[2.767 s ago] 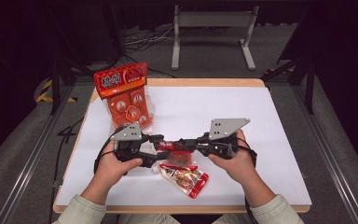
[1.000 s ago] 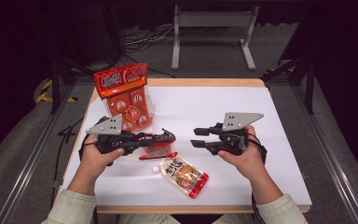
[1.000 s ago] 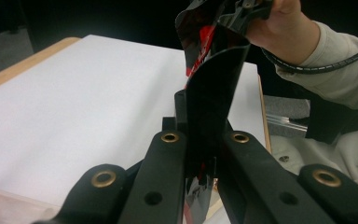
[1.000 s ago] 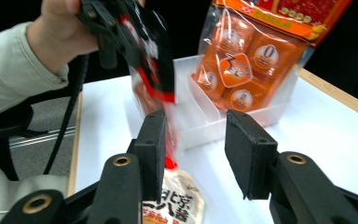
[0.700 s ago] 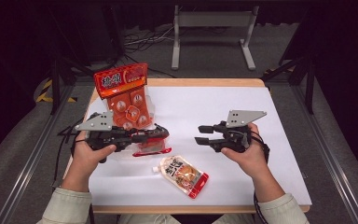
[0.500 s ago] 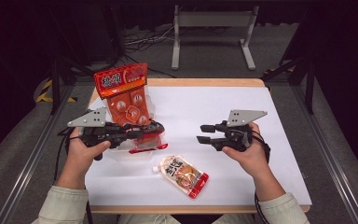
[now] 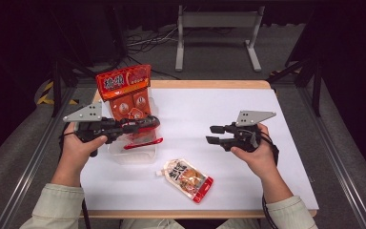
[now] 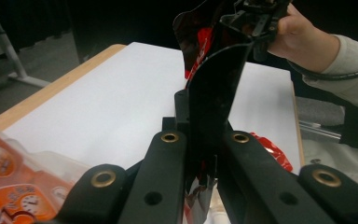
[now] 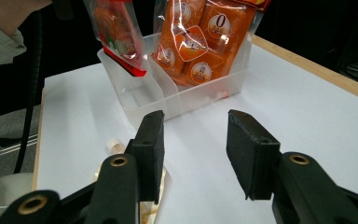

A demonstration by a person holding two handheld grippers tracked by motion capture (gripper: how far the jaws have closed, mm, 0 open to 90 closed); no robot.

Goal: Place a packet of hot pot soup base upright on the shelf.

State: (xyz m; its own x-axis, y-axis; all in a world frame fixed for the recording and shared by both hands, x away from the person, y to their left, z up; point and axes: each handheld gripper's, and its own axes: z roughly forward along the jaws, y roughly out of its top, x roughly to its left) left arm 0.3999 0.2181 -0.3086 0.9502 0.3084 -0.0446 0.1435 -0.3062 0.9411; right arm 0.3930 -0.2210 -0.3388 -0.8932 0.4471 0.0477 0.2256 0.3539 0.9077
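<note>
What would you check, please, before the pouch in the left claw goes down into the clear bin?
1. Grip: left claw shut on the red pouch: ok.
2. Position: pouch hangs over the near compartment of the clear bin, beside the divider: ok.
3. Room: that near compartment looks free; the orange bag stands in the far one: ok.
4. Pouch clear of the bin floor: cannot tell.
5. Right claw open, holding nothing, away from the bin: ok.
6. Second pouch lies flat on the table, out of the path: ok.

Red pouch (image 7: 140, 136), clear bin (image 7: 132, 153)
</note>
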